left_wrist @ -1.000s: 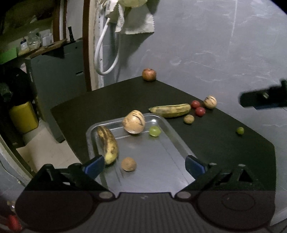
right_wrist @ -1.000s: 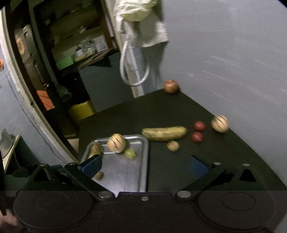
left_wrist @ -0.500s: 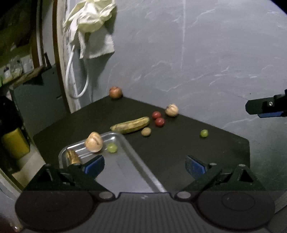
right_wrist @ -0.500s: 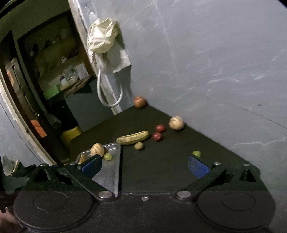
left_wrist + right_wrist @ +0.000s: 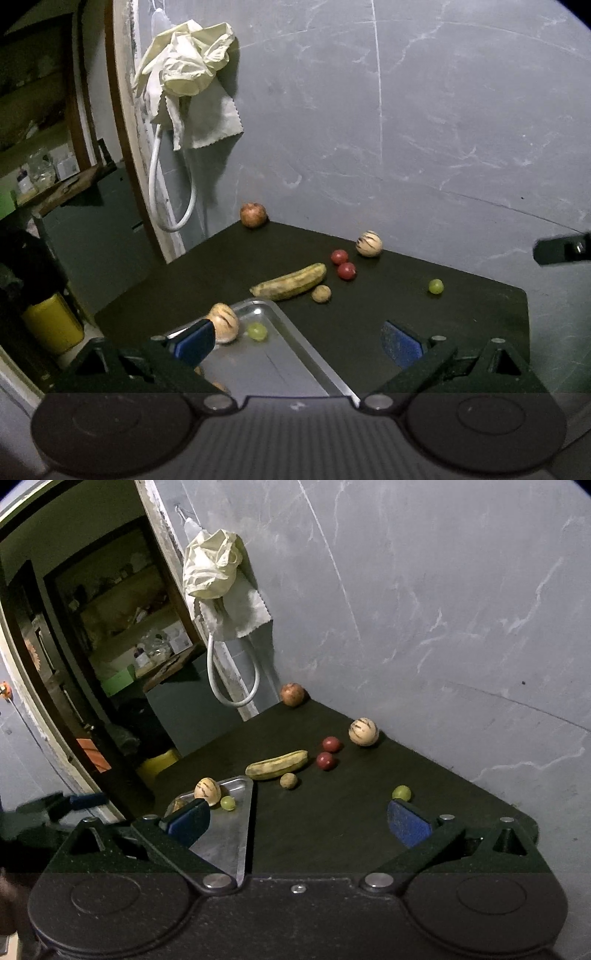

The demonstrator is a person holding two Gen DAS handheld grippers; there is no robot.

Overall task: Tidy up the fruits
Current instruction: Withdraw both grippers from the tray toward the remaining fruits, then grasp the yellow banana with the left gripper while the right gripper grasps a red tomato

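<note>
My left tongs [image 5: 299,341] were spread wide with nothing between them, and so were my right tongs [image 5: 299,821]. Both hung in the air above the near edge of the black table [image 5: 480,314].

The metal tray [image 5: 295,343] sat at the near left of the table. It already had a striped round fruit [image 5: 223,323] and a green grape [image 5: 257,331] in it. Something else lay behind my left blue pad, but it was too hidden to name.

The rest of the fruit sat out on the table. The other green grape [image 5: 401,793] lay just past the tip of my right tongs' right pad [image 5: 408,827], a bit to the right of where those tongs pointed. It was alone, well apart from the other fruit. From my left tongs the same grape [image 5: 436,286] was farther off and way over to the right. So I think my right tongs were the nearer ones for it.

The banana [image 5: 277,769] lay past the tray's far corner. Its long side ran left to right across my view, a little uphill to the right. The small brown fruit [image 5: 288,780] sat just beside it, and the two red fruits [image 5: 327,760] were near its right end. The second striped fruit [image 5: 364,731] and the reddish round fruit [image 5: 292,694] sat far back by the wall.
</note>
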